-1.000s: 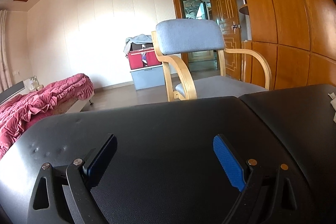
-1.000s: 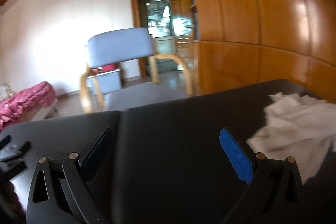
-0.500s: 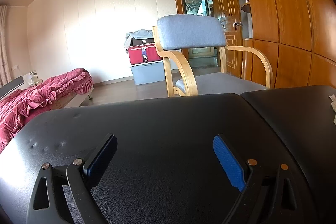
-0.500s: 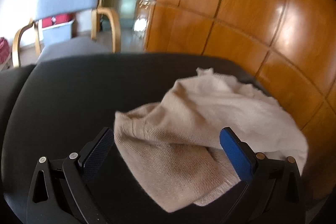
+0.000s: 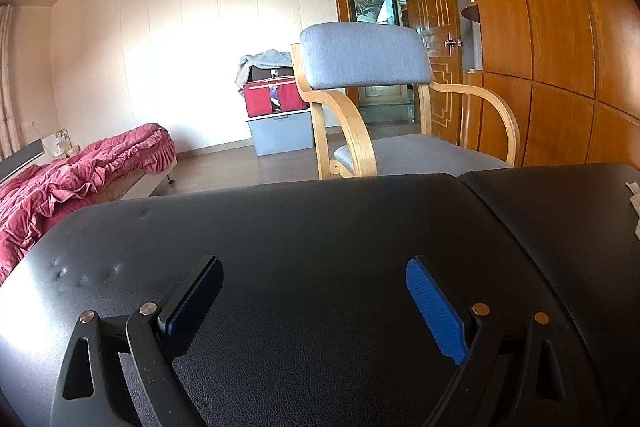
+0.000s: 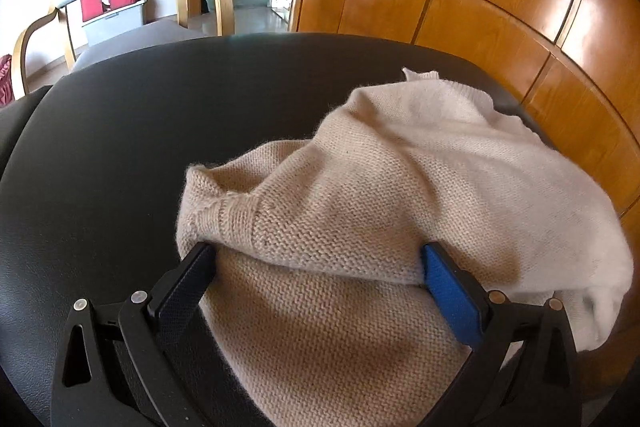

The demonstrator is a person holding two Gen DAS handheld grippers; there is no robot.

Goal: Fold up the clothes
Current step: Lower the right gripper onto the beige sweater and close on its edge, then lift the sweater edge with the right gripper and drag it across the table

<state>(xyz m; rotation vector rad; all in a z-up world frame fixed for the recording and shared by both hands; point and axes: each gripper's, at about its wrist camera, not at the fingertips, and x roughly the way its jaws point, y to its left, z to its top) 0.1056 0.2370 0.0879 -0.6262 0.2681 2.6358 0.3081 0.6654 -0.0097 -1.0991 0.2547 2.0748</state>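
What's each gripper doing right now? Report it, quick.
Left gripper: open, empty, over the black leather surface.
Right gripper: open, straddling the crumpled beige knitted sweater, not clamped.

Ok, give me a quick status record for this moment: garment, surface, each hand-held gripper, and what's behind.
garment: beige knit sweater, crumpled in a heap, not folded yet
surface: black padded table; sweater lies at its right end near the wooden wall panels
right hand-held gripper: open, one finger on each side of the sweater's near part, not closed on it
left hand-held gripper: open, over bare table, holding nothing
behind: grey chair with wooden arms just past the table
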